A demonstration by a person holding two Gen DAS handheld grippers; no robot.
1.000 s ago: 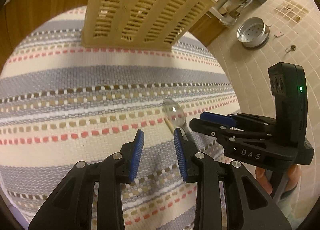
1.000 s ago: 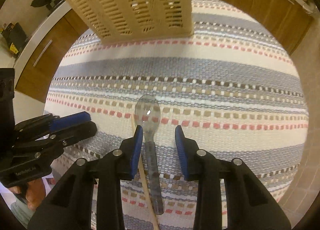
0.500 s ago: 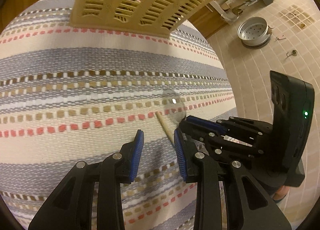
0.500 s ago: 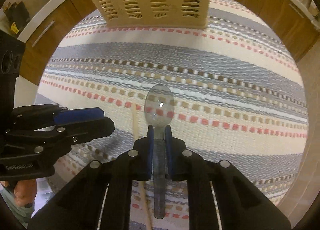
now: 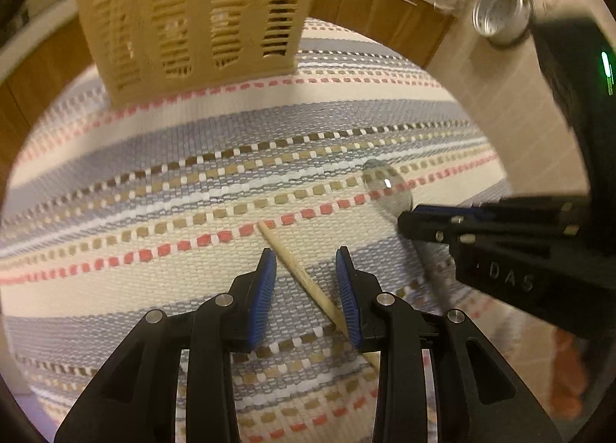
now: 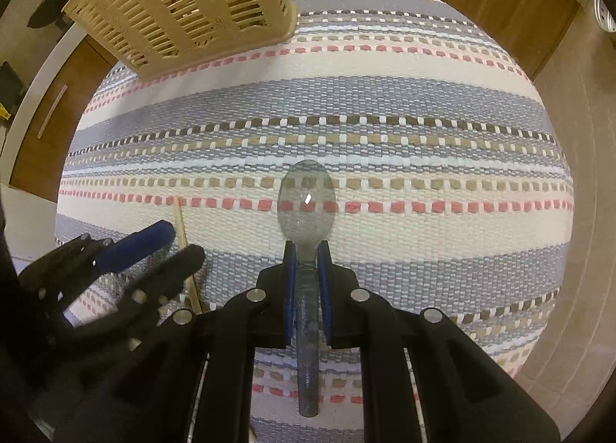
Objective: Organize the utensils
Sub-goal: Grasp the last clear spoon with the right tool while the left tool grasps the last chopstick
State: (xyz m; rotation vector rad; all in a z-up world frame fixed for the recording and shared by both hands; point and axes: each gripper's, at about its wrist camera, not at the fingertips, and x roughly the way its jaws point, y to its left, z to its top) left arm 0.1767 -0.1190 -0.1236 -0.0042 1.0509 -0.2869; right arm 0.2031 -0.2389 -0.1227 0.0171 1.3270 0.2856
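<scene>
Spoon [image 6: 307, 204], clear plastic with a grey translucent handle, is clamped at the neck between the blue pads [image 6: 289, 281] of the right gripper [image 6: 307, 250]; its jaws are closed down to the width of the handle. The bowl projects forward past the fingertips over the striped woven mat [image 6: 385, 96], and the handle runs back between the fingers toward the camera. Whether the spoon is lifted clear of the mat or resting on it cannot be told. In the left wrist view the same spoon [image 5: 387, 188] shows at the tip of the right gripper [image 5: 414, 221], near the right edge of the mat [image 5: 154, 289]. The left gripper [image 5: 306, 262] is open, its jaws well apart and holding nothing; a wooden chopstick [image 5: 296, 269] lies on the mat and passes diagonally between its blue pads [image 5: 265, 289], the near end running under the right-hand finger. In the right wrist view the chopstick [image 6: 181, 227] appears just beside the left gripper [image 6: 181, 242], to the left of the spoon and apart from it. A beige slotted plastic basket [image 6: 184, 0] stands on the far part of the mat. A round metal pan [image 5: 500, 13] sits on the tiled floor [image 5: 512, 115] beyond the mat.
</scene>
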